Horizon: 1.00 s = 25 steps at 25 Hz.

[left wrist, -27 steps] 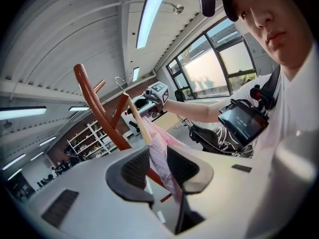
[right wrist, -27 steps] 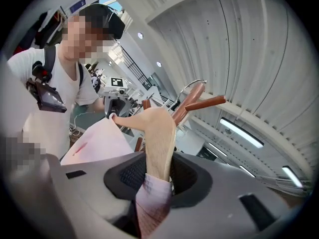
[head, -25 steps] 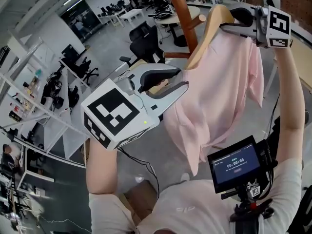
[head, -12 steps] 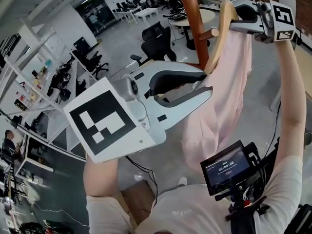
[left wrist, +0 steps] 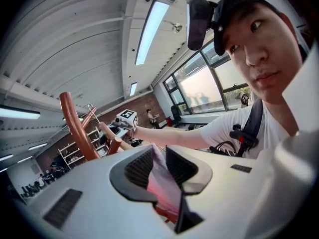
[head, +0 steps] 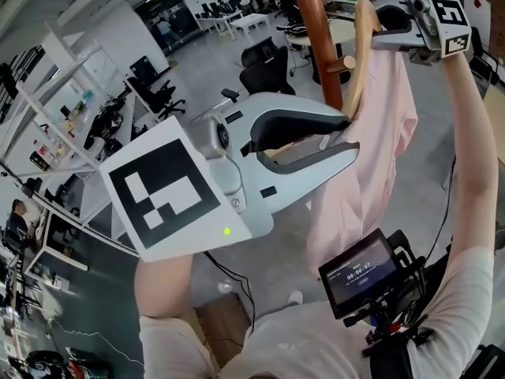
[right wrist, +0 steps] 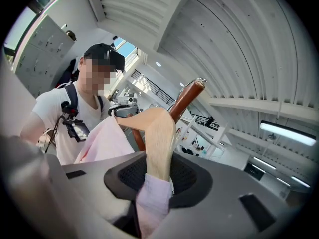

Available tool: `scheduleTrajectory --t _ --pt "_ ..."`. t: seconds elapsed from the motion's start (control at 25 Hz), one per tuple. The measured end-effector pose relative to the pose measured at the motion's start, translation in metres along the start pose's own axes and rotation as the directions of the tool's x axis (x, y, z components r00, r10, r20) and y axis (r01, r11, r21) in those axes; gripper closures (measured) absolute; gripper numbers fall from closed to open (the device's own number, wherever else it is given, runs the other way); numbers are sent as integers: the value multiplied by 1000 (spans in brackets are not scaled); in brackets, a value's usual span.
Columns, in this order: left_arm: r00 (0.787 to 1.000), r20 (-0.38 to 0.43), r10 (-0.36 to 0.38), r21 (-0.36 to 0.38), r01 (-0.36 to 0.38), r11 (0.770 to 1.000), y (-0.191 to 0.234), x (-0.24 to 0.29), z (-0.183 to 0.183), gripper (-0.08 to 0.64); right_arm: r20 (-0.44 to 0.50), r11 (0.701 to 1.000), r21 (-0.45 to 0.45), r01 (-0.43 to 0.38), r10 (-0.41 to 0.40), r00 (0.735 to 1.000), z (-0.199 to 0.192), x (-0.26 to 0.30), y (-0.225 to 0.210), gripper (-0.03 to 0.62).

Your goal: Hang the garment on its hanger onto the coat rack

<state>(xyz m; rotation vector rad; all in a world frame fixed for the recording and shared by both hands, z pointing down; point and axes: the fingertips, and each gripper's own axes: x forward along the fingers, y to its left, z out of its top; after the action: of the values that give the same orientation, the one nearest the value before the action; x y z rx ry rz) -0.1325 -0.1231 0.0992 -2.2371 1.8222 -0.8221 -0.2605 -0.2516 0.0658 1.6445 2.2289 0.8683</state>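
A pink garment [head: 371, 148] hangs on a pale wooden hanger [head: 359, 61], held up against the brown wooden coat rack pole [head: 312, 22]. A short peg [head: 339, 61] sticks out of the pole beside the hanger. My right gripper [head: 377, 28] is raised at the top right, shut on the hanger's arm and the cloth over it; in the right gripper view the hanger [right wrist: 159, 138] rises from between its jaws in front of the pole [right wrist: 184, 98]. My left gripper [head: 351, 136] is shut on a fold of the garment [left wrist: 162, 183] lower down.
A small screen [head: 363, 271] on a rig sits at the person's chest. Black office chairs [head: 264, 65] stand behind the rack's base. White shelving [head: 71, 133] runs along the left, and desks stand far back.
The right gripper has brought the hanger up close to the pole, and the garment now hangs edge-on. The left gripper has risen with the cloth towards the rack.
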Motion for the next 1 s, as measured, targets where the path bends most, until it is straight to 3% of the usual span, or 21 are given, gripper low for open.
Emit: scheduleTrajectory --t 0.44,1.0 --pt "998 36 -58 8 58 998 -8 0 3 471 34 996 40 -74 72 997 -6 10 7 466" --pt "995 64 -83 -27 84 996 -8 0 -1 471 54 996 32 -79 77 996 -12 17 7 466"
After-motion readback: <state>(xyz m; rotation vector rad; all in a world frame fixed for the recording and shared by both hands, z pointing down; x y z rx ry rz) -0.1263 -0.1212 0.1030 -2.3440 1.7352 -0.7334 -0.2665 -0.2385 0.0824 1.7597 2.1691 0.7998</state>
